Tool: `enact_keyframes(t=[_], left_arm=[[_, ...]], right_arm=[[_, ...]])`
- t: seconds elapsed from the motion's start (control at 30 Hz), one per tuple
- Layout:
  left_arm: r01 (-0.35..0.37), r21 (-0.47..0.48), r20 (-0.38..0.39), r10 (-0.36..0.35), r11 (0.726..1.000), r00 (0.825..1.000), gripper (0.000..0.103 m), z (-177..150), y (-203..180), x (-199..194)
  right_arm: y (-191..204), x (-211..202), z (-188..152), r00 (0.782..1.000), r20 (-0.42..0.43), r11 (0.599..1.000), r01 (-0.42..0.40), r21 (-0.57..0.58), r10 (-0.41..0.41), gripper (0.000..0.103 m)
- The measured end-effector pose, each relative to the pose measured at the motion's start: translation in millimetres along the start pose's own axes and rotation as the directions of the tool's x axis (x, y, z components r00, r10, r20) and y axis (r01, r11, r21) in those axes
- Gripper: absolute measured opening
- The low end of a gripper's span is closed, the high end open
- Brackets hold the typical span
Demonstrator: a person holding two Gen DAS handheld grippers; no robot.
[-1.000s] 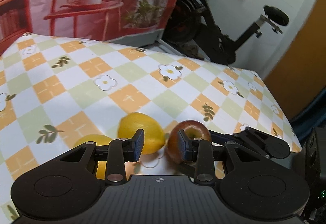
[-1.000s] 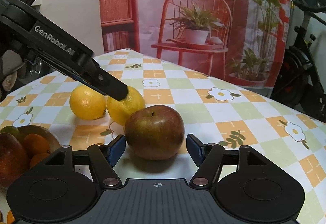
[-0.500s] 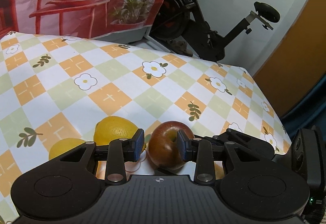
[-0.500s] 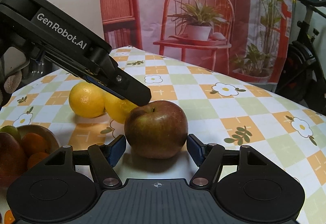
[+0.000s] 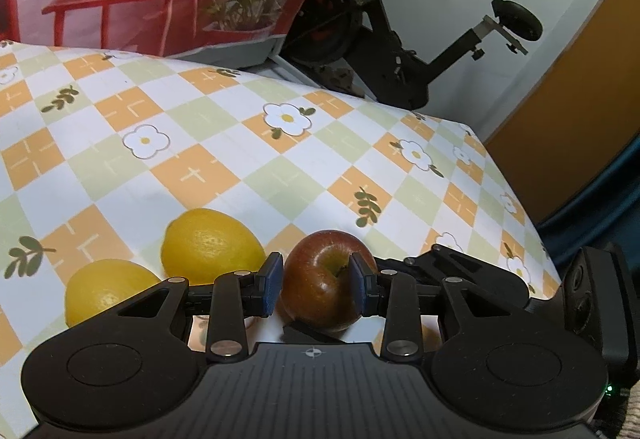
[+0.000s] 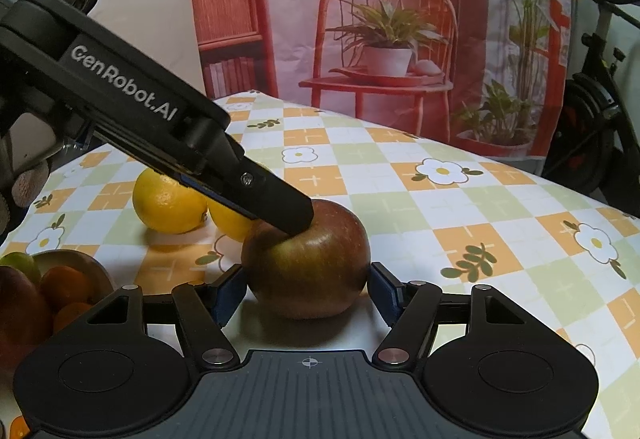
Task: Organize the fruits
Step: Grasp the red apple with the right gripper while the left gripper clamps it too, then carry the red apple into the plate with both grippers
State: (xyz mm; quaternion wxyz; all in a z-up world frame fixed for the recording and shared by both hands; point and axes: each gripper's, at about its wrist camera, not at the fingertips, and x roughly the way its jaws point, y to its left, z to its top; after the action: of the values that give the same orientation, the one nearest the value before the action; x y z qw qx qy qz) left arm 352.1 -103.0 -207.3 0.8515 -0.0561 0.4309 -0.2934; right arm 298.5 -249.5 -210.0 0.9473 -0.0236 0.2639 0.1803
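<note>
A red-and-green apple [image 6: 306,263] sits upright on the table [image 6: 460,207], which is covered with a checked cloth of orange, green and white squares with daisy and leaf prints. The apple lies between the two blue-padded fingers of the right hand-held gripper [image 6: 306,293]. Those fingers stand apart on either side of the apple's lower half, each just beside its skin; whether the pads actually press on it cannot be told from the right wrist view.

The left hand-held gripper [image 5: 316,285] comes in from the left of that same view as a long black arm with white lettering, tilted downward, and its tip meets the top of the apple at the stem hollow. In the left wrist view its fingers are narrowly apart and straddle the apple's top. The right pad [image 5: 357,285] sits at the stem dimple and the left pad [image 5: 270,287] lies against the apple's left shoulder. The view does not settle whether they clamp it or only rest there.

Two lemons [image 5: 210,247] lie on the table just beyond the apple on the left gripper's side, touching or nearly touching each other, the nearer one close to the apple. A wooden bowl [image 6: 86,267] holding oranges and other fruit shows at the lower left edge of the right wrist view, near the lemons. Behind the table hangs a printed backdrop [image 6: 384,23] of a red chair and potted plants, and an exercise bike [image 5: 400,39] stands beyond the far edge.
</note>
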Motion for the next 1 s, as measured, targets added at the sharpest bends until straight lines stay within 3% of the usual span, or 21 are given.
enact_keyframes(t=[0.4,0.8,1.0], left_arm=[[0.037,0.039,-0.041,-0.036,0.999,0.999,0.038,-9,-12,-14],[0.050,0.101,-0.053,-0.045,0.994,0.998,0.038,-37,-27,-65],[0.059,0.087,-0.065,-0.054,0.994,0.996,0.038,-54,-25,-83]], right_arm=[[4,-23,-9,0.999,0.023,0.998,-0.030,0.057,0.029,0.062],[39,-71,-13,0.996,0.039,0.996,-0.079,0.035,0.078,0.062],[60,-84,-18,0.995,0.032,0.995,-0.098,0.023,0.097,0.062]])
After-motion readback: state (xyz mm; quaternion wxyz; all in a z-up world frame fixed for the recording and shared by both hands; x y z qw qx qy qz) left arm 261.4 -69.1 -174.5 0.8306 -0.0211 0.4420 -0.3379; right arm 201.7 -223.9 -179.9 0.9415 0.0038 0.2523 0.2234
